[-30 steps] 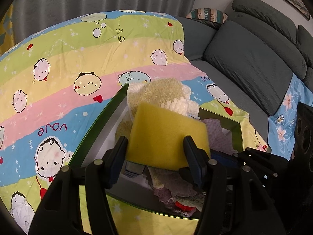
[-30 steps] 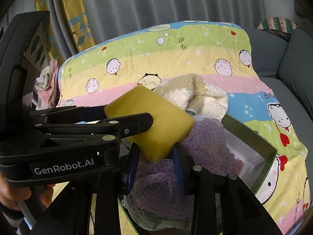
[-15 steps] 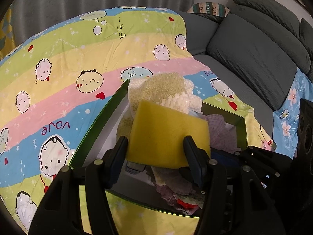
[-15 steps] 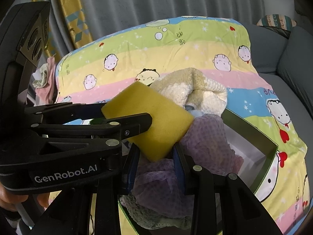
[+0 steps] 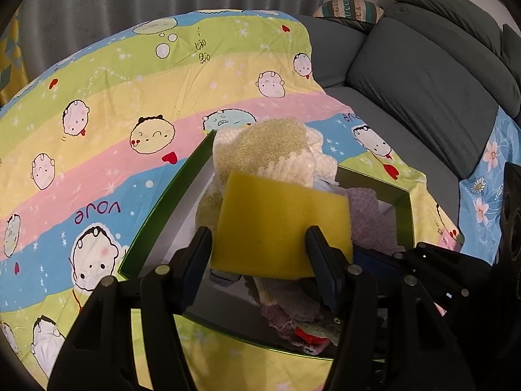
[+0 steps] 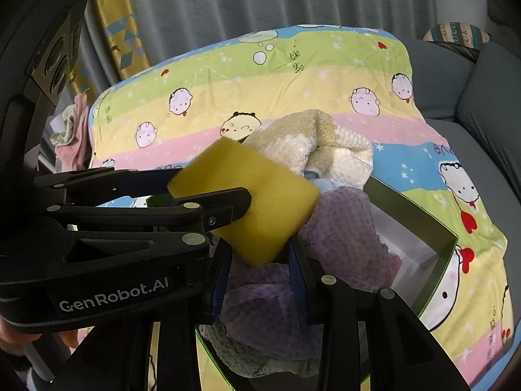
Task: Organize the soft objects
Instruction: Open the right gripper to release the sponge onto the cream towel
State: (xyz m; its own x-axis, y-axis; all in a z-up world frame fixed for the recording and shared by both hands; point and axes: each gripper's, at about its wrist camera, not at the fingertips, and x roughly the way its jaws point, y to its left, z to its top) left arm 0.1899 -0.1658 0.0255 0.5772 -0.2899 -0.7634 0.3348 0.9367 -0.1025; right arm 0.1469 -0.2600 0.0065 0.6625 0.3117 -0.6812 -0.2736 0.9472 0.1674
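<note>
Over box (image 5: 153, 215) | left tool (image 5: 259, 244) clamps sponge (image 5: 280, 224) | pink cloth (image 6: 76, 137): right view only

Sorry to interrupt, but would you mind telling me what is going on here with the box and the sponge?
A person with two handheld grippers is sorting soft items. The left gripper holds a yellow sponge above a green-rimmed box on a cartoon-print blanket. The box already holds a cream towel and a lavender cloth. The right gripper is by the cloth, apparently gripping nothing.

Two close wrist views, shared sponge (image 5: 280, 224)
</note>
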